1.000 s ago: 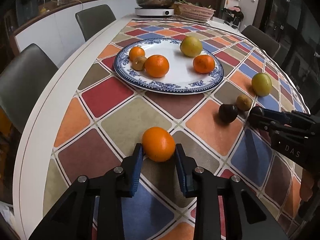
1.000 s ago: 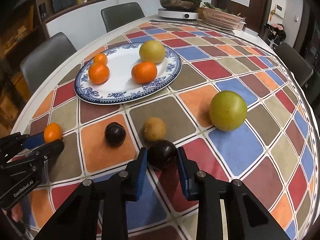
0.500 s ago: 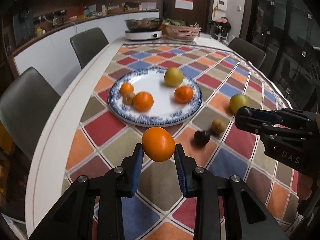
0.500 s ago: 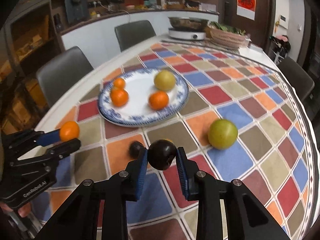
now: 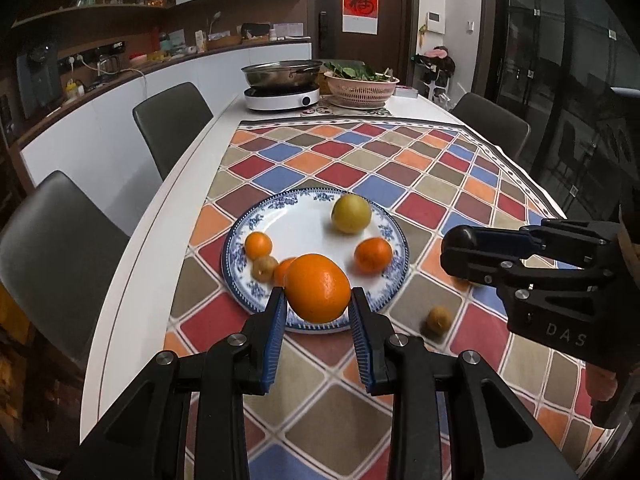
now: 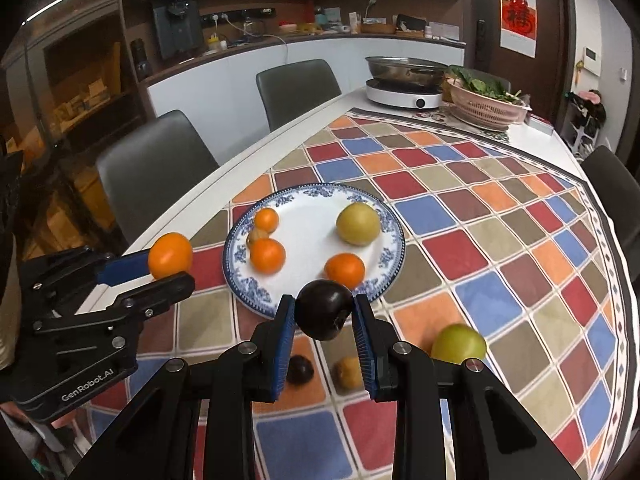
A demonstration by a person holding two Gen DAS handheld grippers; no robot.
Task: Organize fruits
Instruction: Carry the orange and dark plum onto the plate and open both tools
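My left gripper [image 5: 318, 300] is shut on an orange [image 5: 318, 287] and holds it in the air above the near rim of the blue-patterned plate [image 5: 384, 280]. My right gripper [image 6: 323, 314] is shut on a dark plum [image 6: 323, 309], also lifted, just short of the plate [image 6: 312, 236]. The plate holds a yellow-green pear [image 6: 357, 224], several small oranges and a small brown fruit. On the cloth lie a green apple [image 6: 458, 344], a brown fruit [image 6: 348, 372] and another dark plum [image 6: 299, 370]. The left gripper [image 6: 168, 270] also shows in the right wrist view.
A checked tablecloth [image 5: 400, 168] covers the white table. At the far end stand a hot-pot cooker [image 5: 282, 88] and a pink basket of greens [image 5: 360, 86]. Grey chairs [image 5: 172, 124] line the left side and far right.
Both grippers have lifted their fruit off the cloth and risen, moving toward the plate. The orange and the dark plum now hang in the air.
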